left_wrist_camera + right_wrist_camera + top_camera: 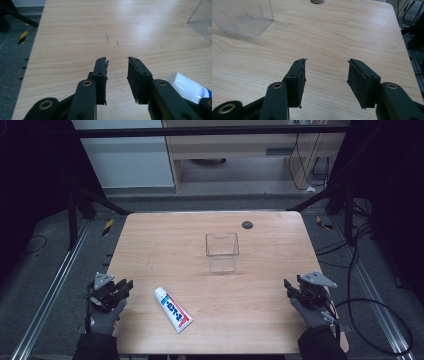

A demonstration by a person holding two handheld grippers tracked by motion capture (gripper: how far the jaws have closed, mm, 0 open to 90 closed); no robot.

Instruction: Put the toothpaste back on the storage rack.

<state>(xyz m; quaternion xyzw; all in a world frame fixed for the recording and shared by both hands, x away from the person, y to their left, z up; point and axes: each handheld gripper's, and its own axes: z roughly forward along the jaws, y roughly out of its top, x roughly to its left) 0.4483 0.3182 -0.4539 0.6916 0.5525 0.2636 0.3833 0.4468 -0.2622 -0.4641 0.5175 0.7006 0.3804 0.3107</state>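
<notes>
Nearest, at the table's (150, 240) near edge, both grippers rest with jaws parted and nothing between them: the left gripper (120, 289) at the near left corner, the right gripper (291, 289) at the near right. Just right of the left gripper lies the toothpaste tube (173, 309), flat and slanted, apart from its jaws; in the left gripper view the tube (187, 87) peeks from behind the right-hand jaw. Farther off, mid-table, stands a clear box (222, 252), well apart from both.
</notes>
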